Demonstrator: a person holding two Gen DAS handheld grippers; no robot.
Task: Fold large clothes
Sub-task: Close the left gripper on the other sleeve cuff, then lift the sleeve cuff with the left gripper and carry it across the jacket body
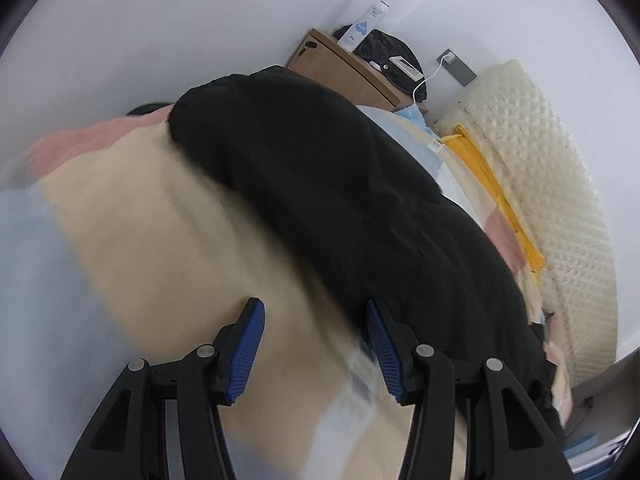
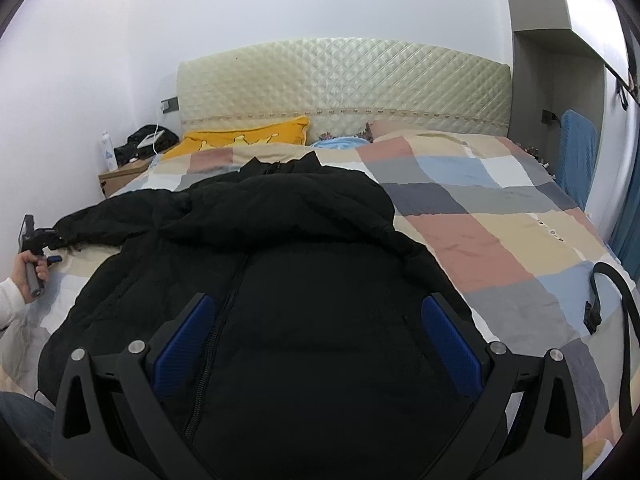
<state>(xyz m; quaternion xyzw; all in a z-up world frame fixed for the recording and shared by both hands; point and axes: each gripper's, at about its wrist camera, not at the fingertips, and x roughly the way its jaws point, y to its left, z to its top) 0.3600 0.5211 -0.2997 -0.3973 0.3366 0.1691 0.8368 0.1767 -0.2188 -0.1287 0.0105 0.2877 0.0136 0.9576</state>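
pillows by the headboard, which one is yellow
The pillow on the nightstand side, lying flat against the headboard. The pillow beside it is light blue and mostly hidden behind the quilt.

No legible text, even on bottle [image 1: 366, 24].

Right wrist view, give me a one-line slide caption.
Open right gripper above a black puffer jacket spread on a patchwork quilt, left gripper at its sleeve.

1. It was a bedroom in a home: a wide bed under a patchwork duvet [image 2: 460, 216] filled most of the room.
2. A quilted cream headboard [image 2: 344, 80] stood against a plain white wall, with a yellow pillow [image 2: 248, 136] below it.
3. A wooden bedside table [image 2: 120, 178] held a bottle [image 2: 108, 154] beside a wall socket [image 2: 170, 105].
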